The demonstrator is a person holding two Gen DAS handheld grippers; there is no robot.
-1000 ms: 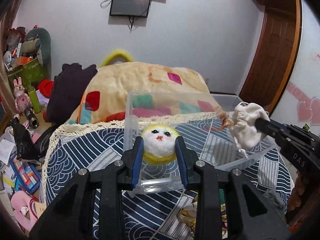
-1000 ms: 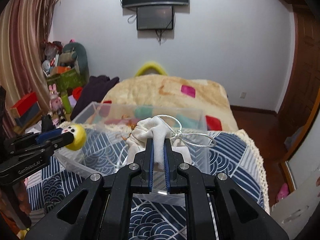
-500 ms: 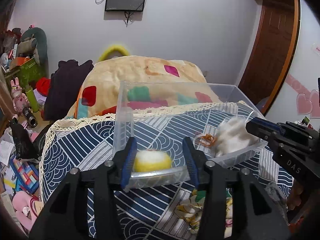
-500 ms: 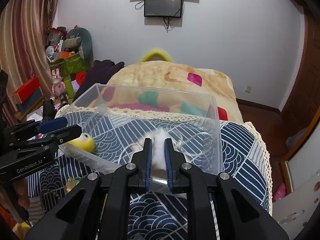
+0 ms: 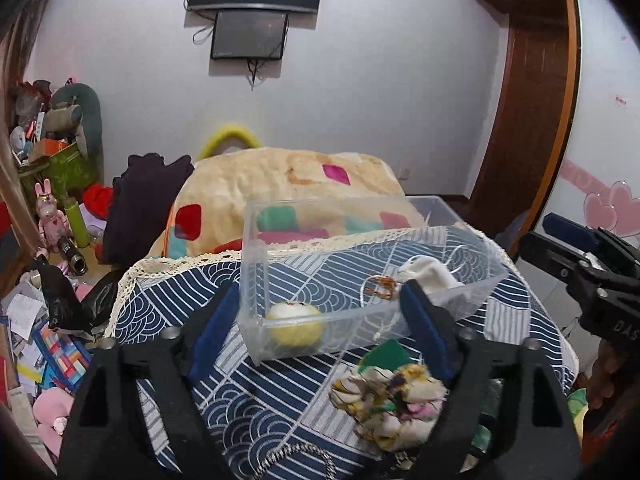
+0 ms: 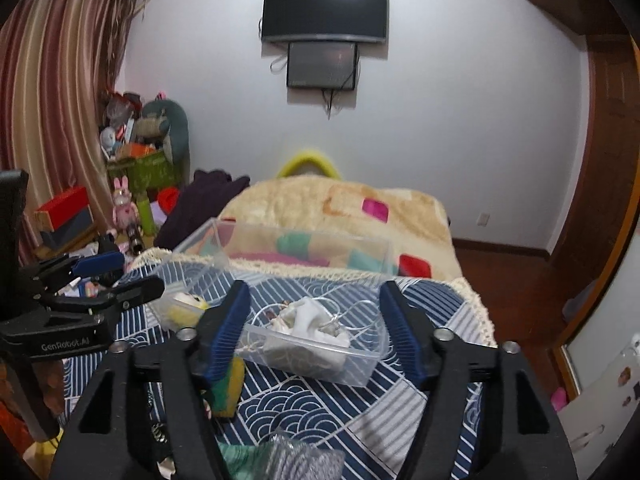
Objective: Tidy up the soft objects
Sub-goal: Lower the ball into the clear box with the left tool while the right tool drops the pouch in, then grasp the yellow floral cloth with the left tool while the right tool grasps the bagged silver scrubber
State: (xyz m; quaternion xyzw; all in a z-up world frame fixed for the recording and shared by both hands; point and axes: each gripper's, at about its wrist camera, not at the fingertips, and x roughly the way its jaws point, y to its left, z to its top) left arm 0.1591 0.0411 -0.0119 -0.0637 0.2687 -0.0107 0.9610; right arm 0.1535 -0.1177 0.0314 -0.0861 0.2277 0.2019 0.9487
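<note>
Both toys got dropped since a second ago, when the left gripper (image 5: 316, 320) was pinching the yellow plush ball (image 5: 295, 329) and the right gripper (image 6: 314, 328) was clamped on the white drawstring pouch (image 6: 308, 330). Now the left one's jaws have just been opening and stand spread wide with nothing pressed between the blue pads (image 5: 212, 326); same story on the right, jaws just opened up, nothing gripped. Both have pulled back toward the camera side and sit a bit higher over the near wall.

Ball is lying on the floor of the clear plastic bin (image 5: 256, 236), at its near left corner. Pouch is at the right end of the same bin, its silver cord looping around loose, with a little orange tangle (image 5: 382, 283) just beside it.

Bin sits on the blue wave-pattern cloth (image 5: 280, 400). Outside the bin, near the front wall, there's a crumpled floral fabric bundle (image 5: 390, 400). Beige blanket (image 5: 280, 184) with coloured patches is behind all that.
</note>
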